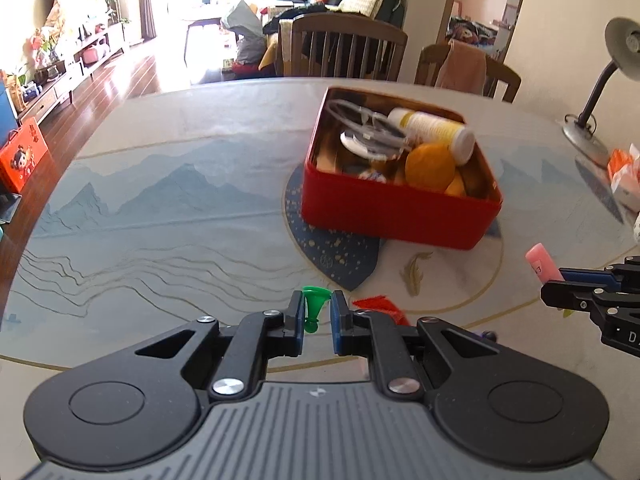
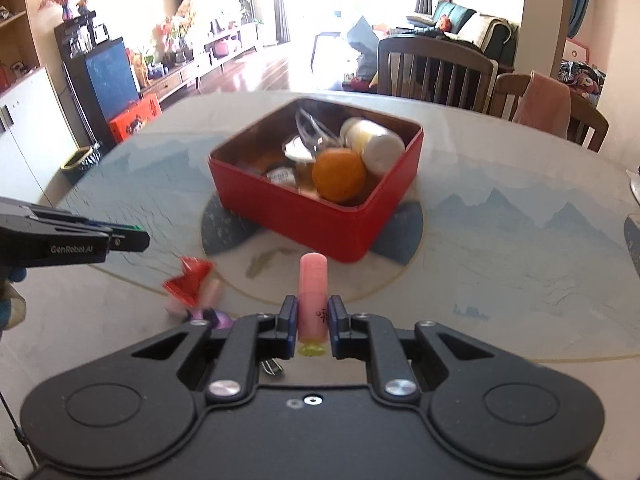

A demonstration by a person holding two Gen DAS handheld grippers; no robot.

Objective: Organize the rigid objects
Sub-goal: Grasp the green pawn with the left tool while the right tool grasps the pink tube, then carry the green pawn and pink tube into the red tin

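Black left gripper – blue-padded fingers, silver screws, ribbed grey body

My left claw is pinched tight on a small green piece, tilted downward above the desk. My right claw is clamped on a pink tube, angled down likewise. Both sit side by side, well apart.

Green funnel piece – gripped; pink tube – gripped

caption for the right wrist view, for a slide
Right hand-held gripper shut on a pink tube, facing the red tin that already holds an orange and a white bottle.
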